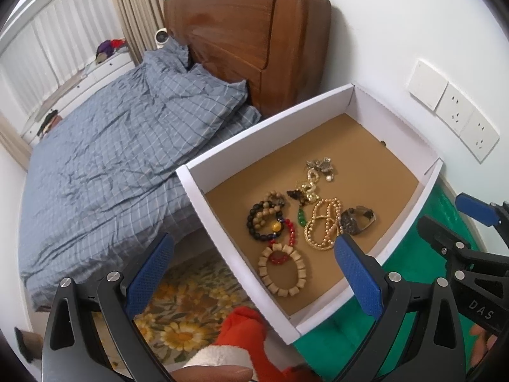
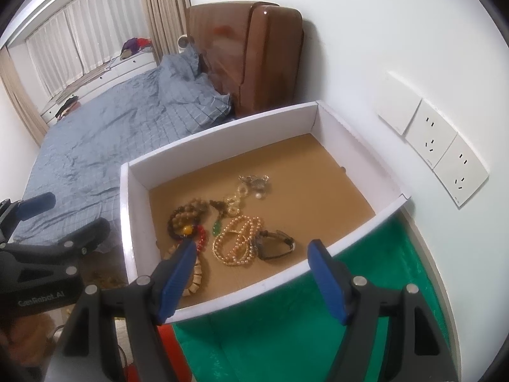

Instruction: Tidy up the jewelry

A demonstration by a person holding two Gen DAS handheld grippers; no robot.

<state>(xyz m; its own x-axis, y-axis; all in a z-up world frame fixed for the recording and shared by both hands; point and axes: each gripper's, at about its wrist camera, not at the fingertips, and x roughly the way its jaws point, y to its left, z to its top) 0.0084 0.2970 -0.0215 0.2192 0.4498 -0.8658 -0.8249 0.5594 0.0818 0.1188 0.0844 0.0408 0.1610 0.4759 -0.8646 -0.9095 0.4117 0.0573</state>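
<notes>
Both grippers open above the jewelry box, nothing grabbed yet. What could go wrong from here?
1. The pearl bracelet lies against the ring and a gold chain; lifting one may drag the others.
2. The dark bead bracelet overlaps the red beads, so it may snag.
3. The white box overhangs the green surface; a push might tip it.

Jewelry pile (image 1: 305, 219) in white box (image 1: 203, 197) (brown floor); left hand-held gripper (image 1: 254, 254) agape.
</notes>
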